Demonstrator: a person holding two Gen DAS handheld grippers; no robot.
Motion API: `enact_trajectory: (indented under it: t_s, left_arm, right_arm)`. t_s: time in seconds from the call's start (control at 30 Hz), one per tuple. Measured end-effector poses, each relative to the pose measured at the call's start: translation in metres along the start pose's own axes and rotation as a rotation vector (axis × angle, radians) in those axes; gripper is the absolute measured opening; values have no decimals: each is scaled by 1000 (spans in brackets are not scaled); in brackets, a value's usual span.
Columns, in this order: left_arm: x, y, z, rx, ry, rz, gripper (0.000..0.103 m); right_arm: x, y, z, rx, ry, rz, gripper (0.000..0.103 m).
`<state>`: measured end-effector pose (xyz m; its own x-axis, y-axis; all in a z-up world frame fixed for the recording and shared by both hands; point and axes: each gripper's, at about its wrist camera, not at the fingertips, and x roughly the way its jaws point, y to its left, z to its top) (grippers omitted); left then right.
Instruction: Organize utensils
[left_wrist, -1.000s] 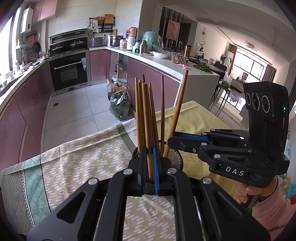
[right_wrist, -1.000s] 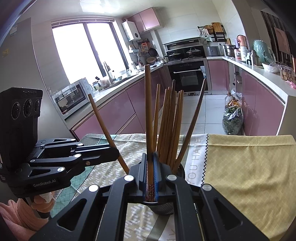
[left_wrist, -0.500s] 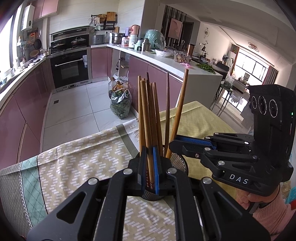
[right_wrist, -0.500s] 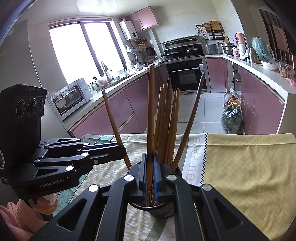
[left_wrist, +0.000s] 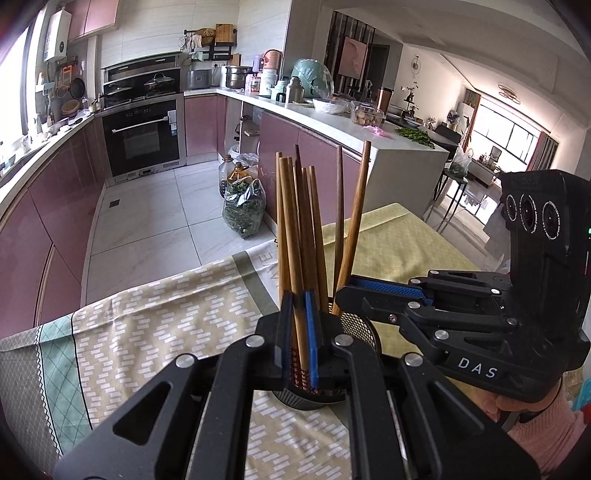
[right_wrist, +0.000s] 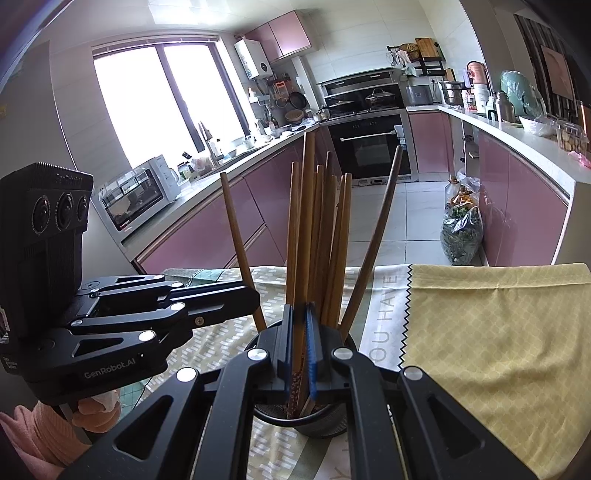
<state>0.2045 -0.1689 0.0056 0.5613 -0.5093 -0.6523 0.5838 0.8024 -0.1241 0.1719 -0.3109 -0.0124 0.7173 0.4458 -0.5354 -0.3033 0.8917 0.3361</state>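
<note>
Pink kitchen cabinets and a black oven were seen beyond a table spread with a patterned cloth (left_wrist: 155, 332) and a yellow cloth (right_wrist: 498, 332). At the near middle of the table a dark mesh holder (left_wrist: 360, 326) stood, filled with upright wooden chopsticks (right_wrist: 325, 240).

The left gripper (left_wrist: 300, 332) was clamped narrowly on one chopstick (left_wrist: 293, 258), whose lower end reached down into the holder. The right gripper (right_wrist: 300, 347) was likewise closed tight on a chopstick (right_wrist: 306, 221) over the holder's rim. Each tool was gripped from below by a hand in a pink sleeve (left_wrist: 546, 428).

Two risks were judged likely. With both claws crowded over one small cup, the fingers could be knocked together, or the leaning sticks struck and tipped out. The light holder could also be dragged or toppled if a stick were released at a slant.

"DAS" was read on the right tool, "GenRobot.AI" on the left, and "YOU HAVE" partly along the cloth's border.
</note>
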Motion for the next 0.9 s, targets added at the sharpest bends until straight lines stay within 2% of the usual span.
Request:
enact_trajectory:
  t_s: [0.53, 0.9]
  left_arm:
    - [19, 2, 5, -14, 7, 7, 7]
    - [41, 5, 1, -33, 45, -2, 7]
  right_arm:
    - [9, -5, 3, 12, 11, -5, 6]
    - [12, -8, 4, 19, 14, -4, 6]
